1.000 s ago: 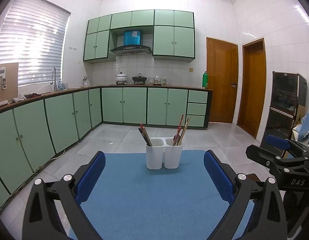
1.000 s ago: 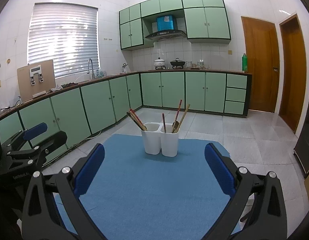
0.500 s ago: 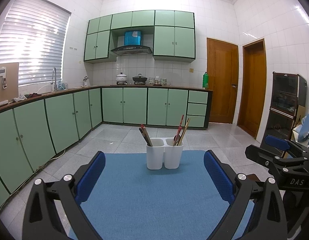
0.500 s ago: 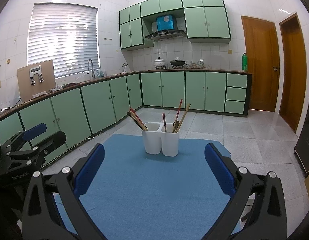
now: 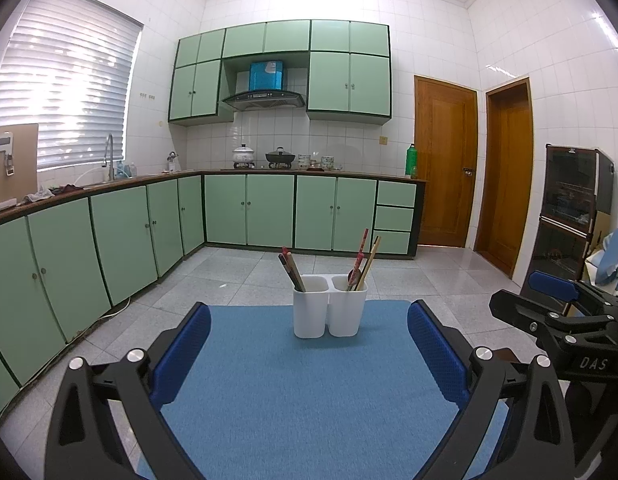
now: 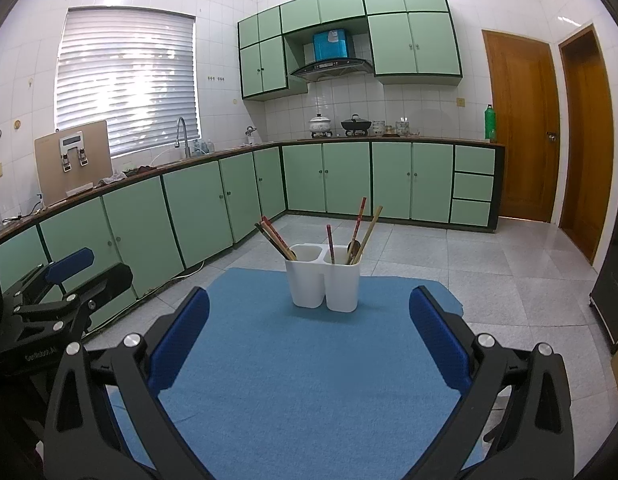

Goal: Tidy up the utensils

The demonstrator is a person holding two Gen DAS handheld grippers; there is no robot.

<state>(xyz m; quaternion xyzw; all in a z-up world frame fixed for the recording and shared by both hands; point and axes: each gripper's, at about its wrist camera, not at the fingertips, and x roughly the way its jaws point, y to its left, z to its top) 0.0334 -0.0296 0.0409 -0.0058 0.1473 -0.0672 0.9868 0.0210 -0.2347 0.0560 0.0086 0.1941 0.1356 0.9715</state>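
A white two-compartment utensil holder (image 5: 329, 311) (image 6: 323, 280) stands upright at the far end of a blue mat (image 5: 309, 384) (image 6: 309, 372). Its left compartment holds dark and red chopsticks (image 5: 291, 271) (image 6: 273, 239). Its right compartment holds red and wooden chopsticks and a spoon (image 5: 363, 264) (image 6: 359, 232). My left gripper (image 5: 309, 350) is open and empty, well short of the holder. My right gripper (image 6: 309, 344) is open and empty too, and it shows at the right edge of the left wrist view (image 5: 557, 312).
The mat lies on a raised surface above a grey tiled floor (image 5: 237, 276). Green kitchen cabinets (image 5: 269, 212) run along the left and back walls. Two wooden doors (image 5: 445, 160) and a dark cabinet (image 5: 573, 208) stand at the right.
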